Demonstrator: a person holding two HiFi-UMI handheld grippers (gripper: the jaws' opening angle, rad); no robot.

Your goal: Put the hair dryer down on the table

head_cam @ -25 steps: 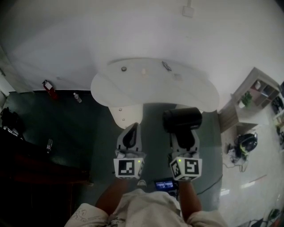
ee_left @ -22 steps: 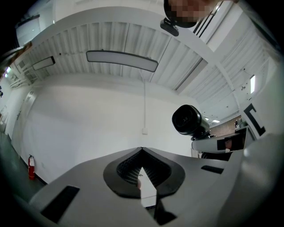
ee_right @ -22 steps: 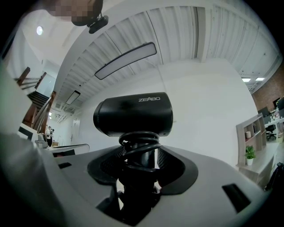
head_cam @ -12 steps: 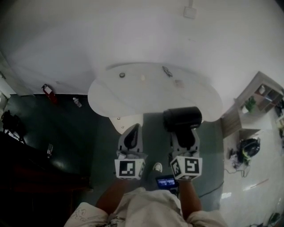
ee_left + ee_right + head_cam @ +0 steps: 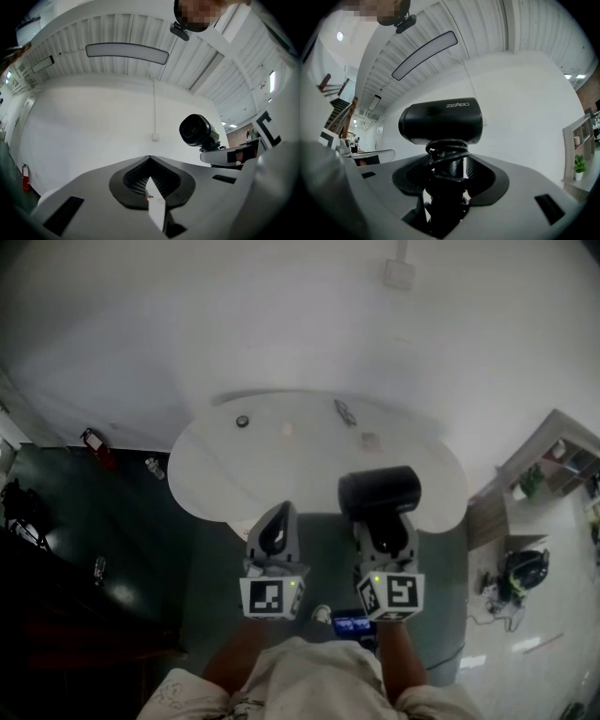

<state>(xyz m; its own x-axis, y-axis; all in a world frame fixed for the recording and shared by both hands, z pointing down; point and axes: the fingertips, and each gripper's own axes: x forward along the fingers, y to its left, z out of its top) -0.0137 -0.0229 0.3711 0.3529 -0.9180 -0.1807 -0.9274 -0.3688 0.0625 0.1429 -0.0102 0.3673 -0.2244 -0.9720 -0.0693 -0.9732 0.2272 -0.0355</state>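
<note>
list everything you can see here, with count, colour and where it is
table: one, white, rounded, ahead of the person
small items: four, dark and pale, on the table's far side, too small to name
hair dryer: one, black, cord coiled round its handle, held off the table
fire extinguisher: one, red, by the wall, left
bottle: one, pale, on the dark floor left of the table
shelf unit: one, pale wood, far right
plant: one, green, on the shelf unit
wall socket: one, white, on the wall beyond the table
left gripper: one, grey, jaws together, empty
right gripper: one, grey, shut on the hair dryer's handle
</note>
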